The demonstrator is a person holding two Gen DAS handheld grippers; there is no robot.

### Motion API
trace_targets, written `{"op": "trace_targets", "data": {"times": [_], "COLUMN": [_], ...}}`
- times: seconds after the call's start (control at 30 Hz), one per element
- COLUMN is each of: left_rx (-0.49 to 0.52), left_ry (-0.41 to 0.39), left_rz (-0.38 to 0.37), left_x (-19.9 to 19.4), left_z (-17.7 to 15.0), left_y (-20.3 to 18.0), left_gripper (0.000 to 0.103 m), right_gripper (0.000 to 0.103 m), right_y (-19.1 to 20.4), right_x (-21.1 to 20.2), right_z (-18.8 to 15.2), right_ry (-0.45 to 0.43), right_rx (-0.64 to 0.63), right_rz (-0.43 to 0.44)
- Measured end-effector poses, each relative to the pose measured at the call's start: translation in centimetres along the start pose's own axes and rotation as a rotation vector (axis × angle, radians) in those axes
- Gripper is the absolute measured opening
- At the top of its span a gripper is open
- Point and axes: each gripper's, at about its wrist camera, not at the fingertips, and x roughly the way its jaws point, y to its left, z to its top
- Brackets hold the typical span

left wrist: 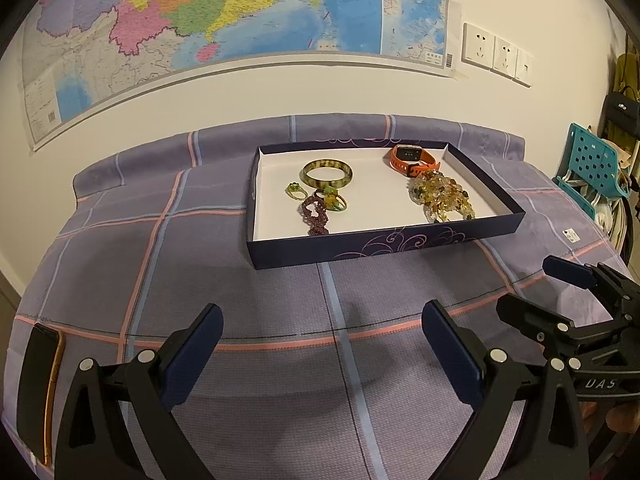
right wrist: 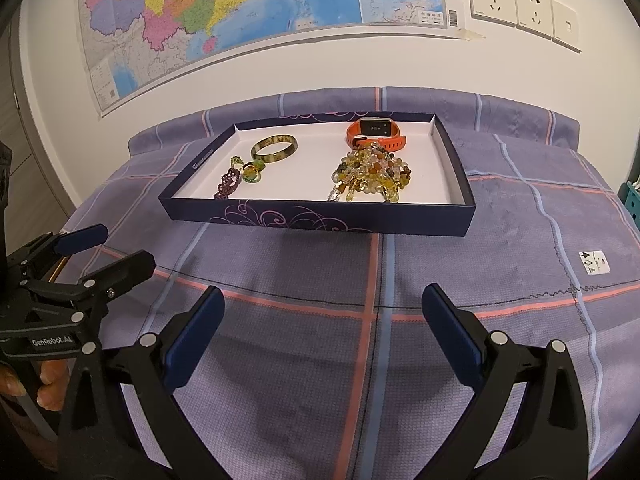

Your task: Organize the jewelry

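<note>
A shallow dark blue box (left wrist: pixel 360 246) (right wrist: pixel 320 218) with a white floor lies on the purple checked cloth. In it are a green-brown bangle (left wrist: pixel 327 173) (right wrist: pixel 274 147), small rings (left wrist: pixel 295 191) (right wrist: pixel 251 171), a maroon beaded bracelet (left wrist: pixel 315 216) (right wrist: pixel 227 186), a heap of amber beads (left wrist: pixel 442 197) (right wrist: pixel 372 178) and an orange watch (left wrist: pixel 412 158) (right wrist: pixel 374 132). My left gripper (left wrist: pixel 322 344) (right wrist: pixel 106 246) is open, empty, and well short of the box. My right gripper (right wrist: pixel 322 324) (left wrist: pixel 532 286) is open and empty beside it.
A dark phone with a gold edge (left wrist: pixel 38 390) lies at the cloth's left. A small white tag (right wrist: pixel 595 263) sits on the cloth to the right. A map and wall sockets (right wrist: pixel 520 4) hang behind. A teal chair (left wrist: pixel 592 164) stands at the right.
</note>
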Motion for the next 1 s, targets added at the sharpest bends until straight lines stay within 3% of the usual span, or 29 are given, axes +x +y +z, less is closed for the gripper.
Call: {"op": "trace_targets", "data": {"times": [1.0], "left_rx": [0.0], "left_ry": [0.006], "left_rz": [-0.003], "left_x": [0.11], "left_z": [-0.24], "left_y": [-0.08], "left_gripper": [0.096], "right_gripper": [0.097], "right_y": [-0.01], "right_x": [0.08], "right_z": [-0.29], "right_ry": [-0.001], "right_rx": [0.009], "right_rz": [0.001]}}
